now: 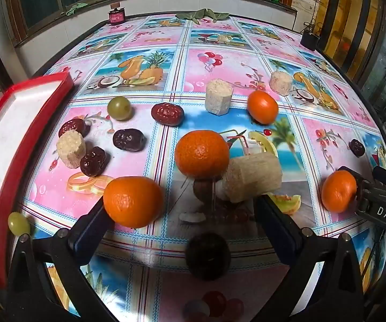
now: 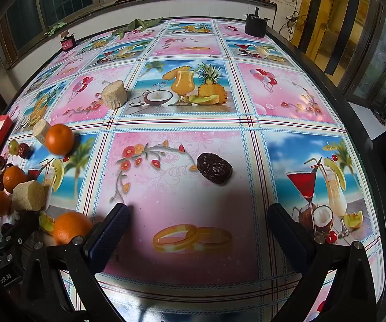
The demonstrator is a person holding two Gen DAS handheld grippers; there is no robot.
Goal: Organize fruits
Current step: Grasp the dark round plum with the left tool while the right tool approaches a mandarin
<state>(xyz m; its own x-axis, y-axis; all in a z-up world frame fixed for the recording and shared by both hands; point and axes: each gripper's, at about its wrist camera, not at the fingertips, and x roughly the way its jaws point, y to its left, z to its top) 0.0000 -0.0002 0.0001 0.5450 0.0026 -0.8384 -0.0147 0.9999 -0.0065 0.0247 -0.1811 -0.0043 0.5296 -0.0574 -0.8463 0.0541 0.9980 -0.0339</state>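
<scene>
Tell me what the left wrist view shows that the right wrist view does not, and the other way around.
Only the left wrist view shows the left gripper open over the table, a dark fruit low between its fingers, and a green grape near the table edge.

Only the right wrist view shows the right gripper open with nothing between its fingers, and the printed gold rings under it.

Both show the red tray, several oranges, pale sugarcane pieces, the lone dark date, and the patterned tablecloth.
</scene>
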